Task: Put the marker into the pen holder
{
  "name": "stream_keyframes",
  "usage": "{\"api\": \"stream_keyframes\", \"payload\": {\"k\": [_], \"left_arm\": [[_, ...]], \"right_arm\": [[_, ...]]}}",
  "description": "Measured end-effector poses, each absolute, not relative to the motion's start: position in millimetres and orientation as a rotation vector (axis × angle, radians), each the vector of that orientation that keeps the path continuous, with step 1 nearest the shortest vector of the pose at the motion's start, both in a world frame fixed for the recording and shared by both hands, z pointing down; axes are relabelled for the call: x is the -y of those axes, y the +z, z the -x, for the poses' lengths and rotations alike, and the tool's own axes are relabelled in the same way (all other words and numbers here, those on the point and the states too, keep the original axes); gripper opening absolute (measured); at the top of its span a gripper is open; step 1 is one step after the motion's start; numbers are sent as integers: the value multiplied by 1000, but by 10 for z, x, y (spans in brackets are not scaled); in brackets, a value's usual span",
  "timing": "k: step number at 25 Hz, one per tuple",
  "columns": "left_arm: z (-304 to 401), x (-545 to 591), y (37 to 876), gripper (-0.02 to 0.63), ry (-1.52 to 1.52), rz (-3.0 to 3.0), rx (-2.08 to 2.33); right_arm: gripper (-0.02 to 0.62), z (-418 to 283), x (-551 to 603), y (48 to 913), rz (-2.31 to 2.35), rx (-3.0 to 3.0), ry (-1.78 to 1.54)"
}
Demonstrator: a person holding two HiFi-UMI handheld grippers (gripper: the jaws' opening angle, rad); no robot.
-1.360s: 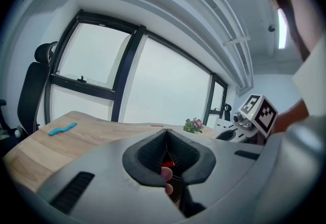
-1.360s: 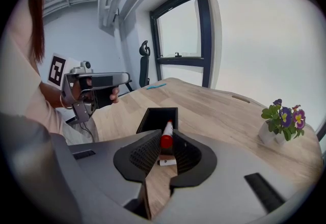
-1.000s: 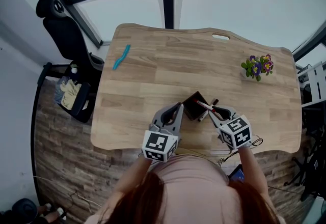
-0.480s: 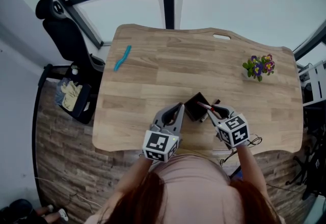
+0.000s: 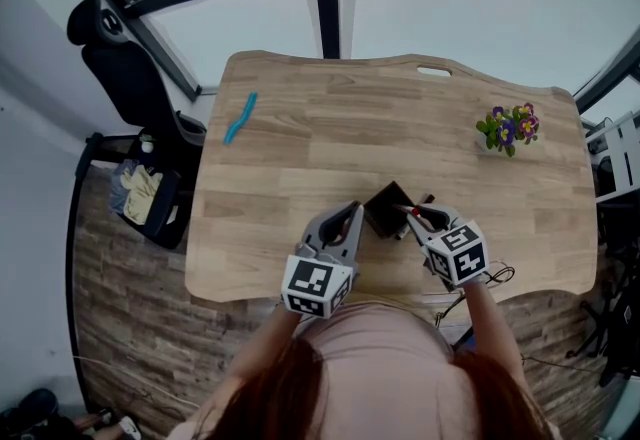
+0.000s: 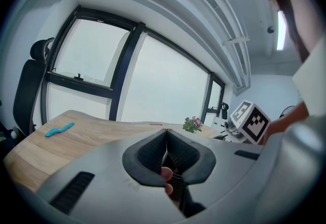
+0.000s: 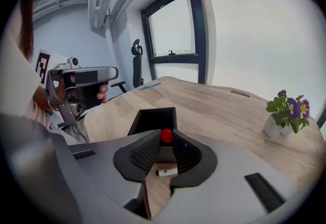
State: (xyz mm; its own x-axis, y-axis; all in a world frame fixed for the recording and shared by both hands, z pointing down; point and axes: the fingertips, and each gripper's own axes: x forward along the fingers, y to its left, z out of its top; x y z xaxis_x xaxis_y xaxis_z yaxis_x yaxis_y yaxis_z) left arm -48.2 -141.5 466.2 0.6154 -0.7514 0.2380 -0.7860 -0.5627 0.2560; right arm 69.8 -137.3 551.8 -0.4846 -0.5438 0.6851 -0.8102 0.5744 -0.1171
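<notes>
Change, right gripper: the right gripper (image 5: 413, 216) sits slightly closer to the holder (image 5: 388, 205) than a second ago, still at its right corner.
Change, marker: the marker (image 7: 166, 135) showed long and slanted over the holder's mouth; now it looks shorter from the head view, with only its red end plain at the holder's right rim.
Change, left gripper: the left gripper (image 5: 350, 212) has not moved and stays just beside the holder's left side.
Meaning: the marker is probably being tipped up and lined up over the mouth. It is not yet inside, so the drop remains to be done.
Right gripper state: its pads are clamped on the marker's red end, with the holder's opening just beyond.
Left gripper state: its jaws are together with nothing between them.
Desk (image 5: 300, 143): one.
Chair (image 5: 118, 58): one, off the desk's far left corner.
Grippers: two.
Holder: one, black and square, at the desk's near edge.
Plant (image 5: 508, 128): one, far right.
Blue strip (image 5: 240, 115): one, far left.
Marker: one, held.
</notes>
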Motion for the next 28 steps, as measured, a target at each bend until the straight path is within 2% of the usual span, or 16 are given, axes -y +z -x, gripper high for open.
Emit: {"api": "stream_keyframes", "payload": {"k": [14,22,28], "left_arm": [[447,1400,4670,2,159,-2540,1165],[411,1391,4634,2,165,-2560,1118],[415,1377,4634,2,170,-2571,1085]], "right_arm": [[107,-752,1342,5408,-1236,2221,586],[106,-855,1253,5335,-1369,2204,604],[67,-923,1162,5363,-1483,2162,621]]}}
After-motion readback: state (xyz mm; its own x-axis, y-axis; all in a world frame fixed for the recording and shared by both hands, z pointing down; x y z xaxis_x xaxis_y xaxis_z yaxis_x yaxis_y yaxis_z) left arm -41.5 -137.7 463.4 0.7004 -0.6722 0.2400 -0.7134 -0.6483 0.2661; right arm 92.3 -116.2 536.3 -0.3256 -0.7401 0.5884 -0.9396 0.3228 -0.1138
